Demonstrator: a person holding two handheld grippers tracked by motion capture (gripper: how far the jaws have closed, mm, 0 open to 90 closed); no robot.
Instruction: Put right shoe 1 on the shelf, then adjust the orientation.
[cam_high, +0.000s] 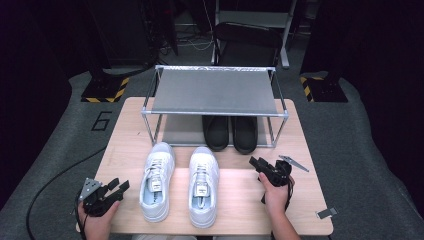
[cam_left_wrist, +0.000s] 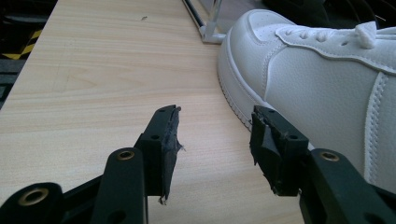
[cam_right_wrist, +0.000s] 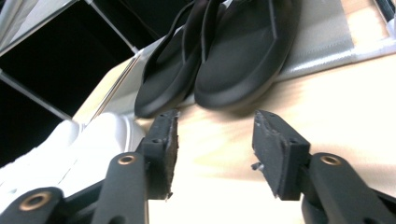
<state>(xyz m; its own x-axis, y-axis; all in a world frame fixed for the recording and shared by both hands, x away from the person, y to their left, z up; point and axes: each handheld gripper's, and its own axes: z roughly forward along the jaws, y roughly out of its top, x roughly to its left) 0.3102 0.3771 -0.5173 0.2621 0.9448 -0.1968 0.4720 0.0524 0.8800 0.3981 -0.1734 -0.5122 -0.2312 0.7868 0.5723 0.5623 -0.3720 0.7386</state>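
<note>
Two white sneakers stand side by side on the wooden table, the left one (cam_high: 156, 181) and the right one (cam_high: 203, 185), toes toward the rack. A pair of black flip-flops (cam_high: 230, 132) rests on the lower shelf of the metal shoe rack (cam_high: 215, 91). My left gripper (cam_high: 118, 187) is open near the table's front left corner, just left of the left sneaker (cam_left_wrist: 322, 70). My right gripper (cam_high: 257, 164) is open to the right of the right sneaker, pointing toward the flip-flops (cam_right_wrist: 219, 56), with nothing between its fingers.
The rack's top shelf is bare grey fabric. A small metal piece (cam_high: 293, 162) lies right of my right gripper, and a grey tag (cam_high: 326, 213) sits near the table's front right corner. A dark chair (cam_high: 247, 42) stands behind the rack.
</note>
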